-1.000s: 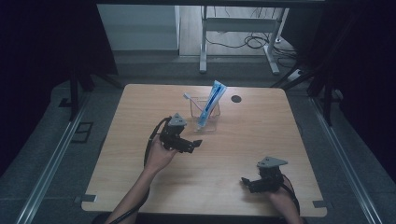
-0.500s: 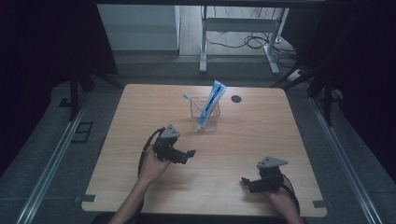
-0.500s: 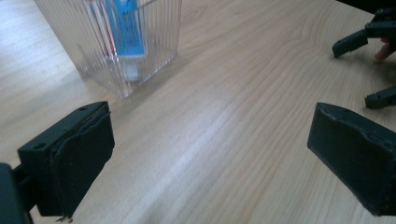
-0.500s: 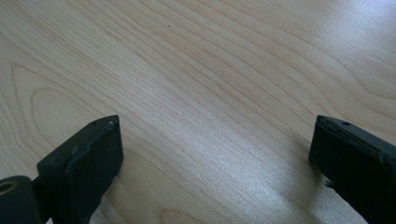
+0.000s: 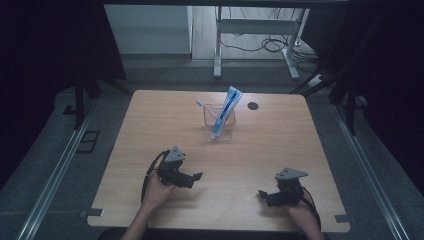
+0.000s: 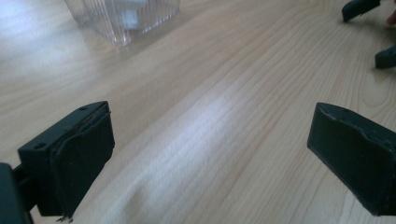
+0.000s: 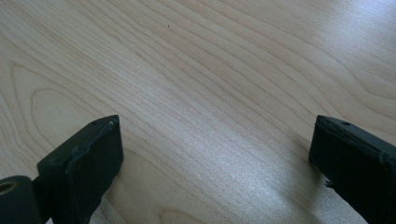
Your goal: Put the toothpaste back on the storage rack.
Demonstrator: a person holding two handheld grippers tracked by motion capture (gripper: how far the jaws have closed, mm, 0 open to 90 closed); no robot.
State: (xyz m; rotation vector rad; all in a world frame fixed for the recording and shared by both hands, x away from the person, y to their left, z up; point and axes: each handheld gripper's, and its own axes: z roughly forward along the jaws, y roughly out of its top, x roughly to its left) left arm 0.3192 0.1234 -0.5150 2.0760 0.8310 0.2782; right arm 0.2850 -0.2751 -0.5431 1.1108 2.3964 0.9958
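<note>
Cup (image 6: pixel 122 18): top cut off in your left gripper view; high view shows toothpaste (image 5: pixel 224 112) inside.
Left gripper (image 6: pixel 208 154): jaws wide, empty.
Right gripper (image 7: pixel 217 163): same.

Bare table (image 5: pixel 150 125) lies all around; the clear holder (image 5: pixel 220 122) with its toothpaste tube (image 5: pixel 224 112) alone stands mid-table

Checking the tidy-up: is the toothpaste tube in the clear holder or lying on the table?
In the holder. The toothpaste tube stands tilted inside the clear holder, with its upper end sticking out above the rim.
</note>
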